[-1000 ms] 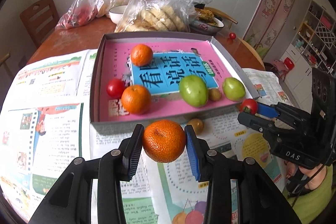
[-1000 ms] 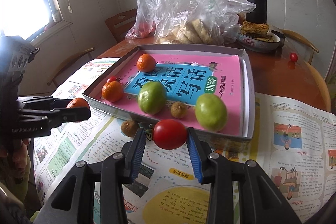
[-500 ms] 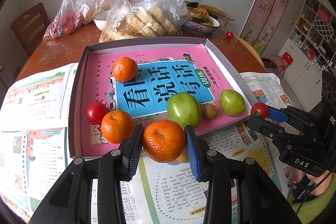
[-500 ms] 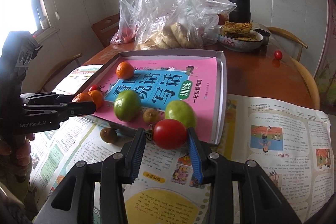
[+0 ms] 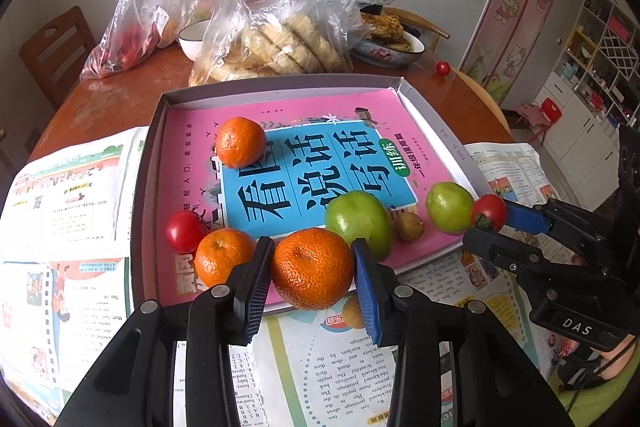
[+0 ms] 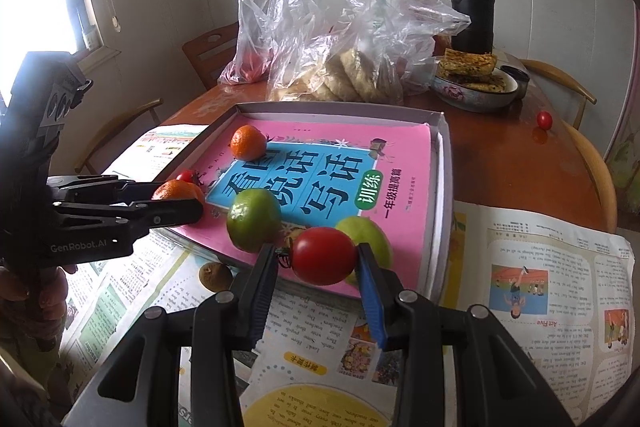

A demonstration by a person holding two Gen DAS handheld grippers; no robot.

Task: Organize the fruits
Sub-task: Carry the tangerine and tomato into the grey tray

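The step in hand looks like carrying fruit into the tray: both hands are loaded and poised at its near edge. The left hand-held gripper (image 5: 313,269) is clamped on a tangerine (image 5: 312,268), pads pressed against its sides, and holds it in the air over the near rim of the grey tray (image 5: 148,163). The right hand-held gripper (image 6: 317,262) is closed on a red tomato (image 6: 323,255) in the same way, at the tray's near right corner.

Inside the tray, on the pink book cover (image 5: 416,151), the fruit seems grouped by kind. On the left lie two tangerines, one far (image 5: 240,142) and one near (image 5: 222,257), with a small tomato (image 5: 183,230) just beside the near one. On the right sit two green fruits (image 5: 358,223) (image 5: 449,206) with a small brown fruit (image 5: 409,226) between them. Another brown fruit (image 6: 212,275) lies on the newspaper (image 6: 552,275) just outside the near rim, and a stray cherry tomato (image 6: 544,119) sits far right on the worktop (image 6: 500,163).

The next move probably calls for lowering the held tangerine into the bare spot right of the near tangerine, then opening only once it rests, since round fruit rolls. The held tomato would belong by the small tomato on the left, which means crossing the other hand's path, so one hand should go at a time.
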